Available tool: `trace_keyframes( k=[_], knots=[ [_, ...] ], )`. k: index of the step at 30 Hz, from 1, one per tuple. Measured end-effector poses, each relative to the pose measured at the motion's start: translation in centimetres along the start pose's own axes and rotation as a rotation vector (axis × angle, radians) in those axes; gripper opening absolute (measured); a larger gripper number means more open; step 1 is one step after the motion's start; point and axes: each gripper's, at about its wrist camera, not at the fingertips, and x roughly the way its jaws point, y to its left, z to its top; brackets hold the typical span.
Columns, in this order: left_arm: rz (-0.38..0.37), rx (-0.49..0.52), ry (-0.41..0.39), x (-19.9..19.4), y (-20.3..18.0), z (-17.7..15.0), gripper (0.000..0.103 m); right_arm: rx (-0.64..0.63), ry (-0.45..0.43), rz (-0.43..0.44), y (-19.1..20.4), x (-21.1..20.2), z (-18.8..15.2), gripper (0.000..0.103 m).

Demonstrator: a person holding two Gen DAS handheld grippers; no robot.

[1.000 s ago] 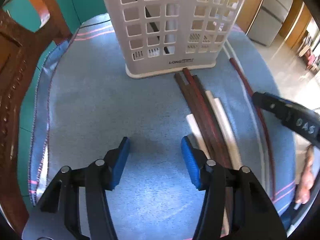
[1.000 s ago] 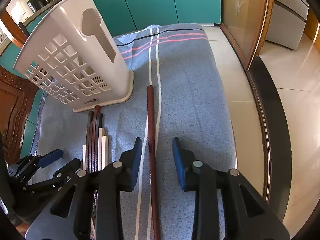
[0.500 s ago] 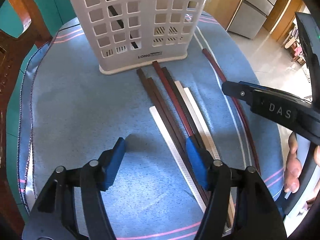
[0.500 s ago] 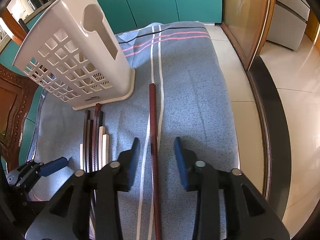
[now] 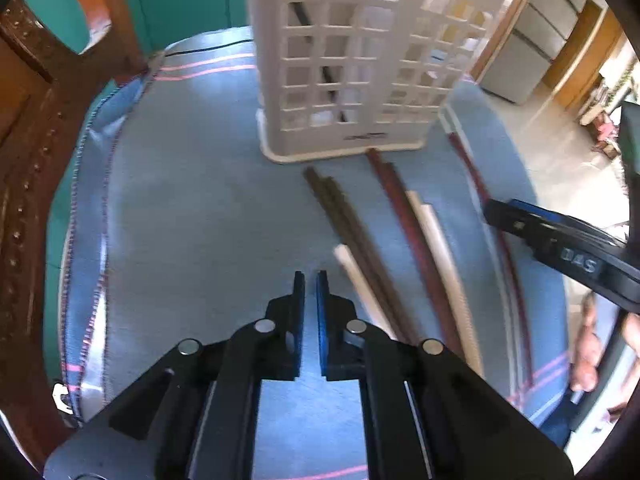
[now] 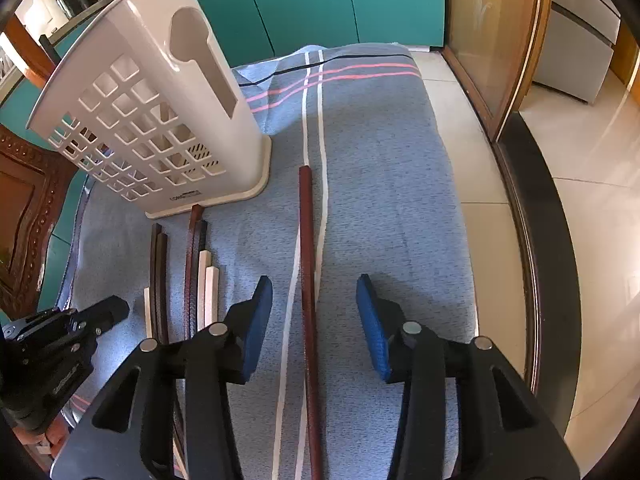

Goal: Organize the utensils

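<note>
Chopsticks lie loose on a blue cloth (image 6: 380,152) that covers the table, and that cloth, striped in white and pink, is the largest thing in view. On it stands a white lattice holder (image 6: 160,120), upright, with a dark stick or two showing through its holes (image 5: 332,80). A carved wooden chair (image 5: 36,140) stands at the cloth's left edge, with teal cabinet doors (image 6: 320,0) behind. Just in front of the holder's foot lies a bundle of chopsticks (image 5: 384,240), dark brown, red-brown and cream, side by side and pointing toward the holder. One red-brown chopstick (image 6: 307,280) lies apart to the right, between the white stripes. The right gripper (image 6: 316,320) hangs over this lone stick with its jaws apart and opening; the stick runs between them, but the blue pads (image 6: 256,320) stand clear of it on both sides. The left gripper (image 5: 310,292) hovers over bare cloth just left of the bundle, its jaws drawn together with only a thin slit between the pads and nothing in them. A hand (image 5: 588,344) shows at the right edge of the left view, behind the right gripper.
</note>
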Motion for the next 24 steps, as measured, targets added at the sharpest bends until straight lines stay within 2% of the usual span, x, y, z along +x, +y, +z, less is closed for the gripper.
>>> trace_keyframes(
  k=[3,6,13,14,18,21,23,24],
  knots=[
    [-0.037,0.05,0.041,0.5,-1.2,-0.7,0.009,-0.003,0.0,-0.003,0.1,0.1,-0.1,0.045],
    [0.011,0.109,0.035,0.7,-2.5,-1.2,0.011,-0.005,0.001,-0.006,0.1,0.1,-0.2,0.045],
    [-0.061,0.07,0.024,-0.1,-2.2,-0.9,0.015,-0.013,0.003,-0.008,0.3,0.2,-0.3,0.048],
    [-0.083,0.083,0.033,-0.2,-2.4,-1.1,0.018,-0.013,0.003,-0.008,0.3,0.1,-0.4,0.048],
    [-0.07,0.141,0.051,0.2,-3.4,-1.8,0.019,-0.013,0.004,-0.011,0.3,0.2,-0.3,0.049],
    [-0.081,0.125,0.043,0.2,-3.2,-1.2,0.025,-0.016,0.005,-0.012,0.4,0.1,-0.3,0.05],
    [-0.116,0.121,0.025,-0.6,-2.8,-1.1,0.039,-0.016,0.005,-0.012,0.4,0.1,-0.3,0.051],
    [-0.138,0.125,0.022,-1.1,-2.6,-1.3,0.042,-0.018,0.006,-0.013,0.4,0.1,-0.3,0.051]
  ],
)
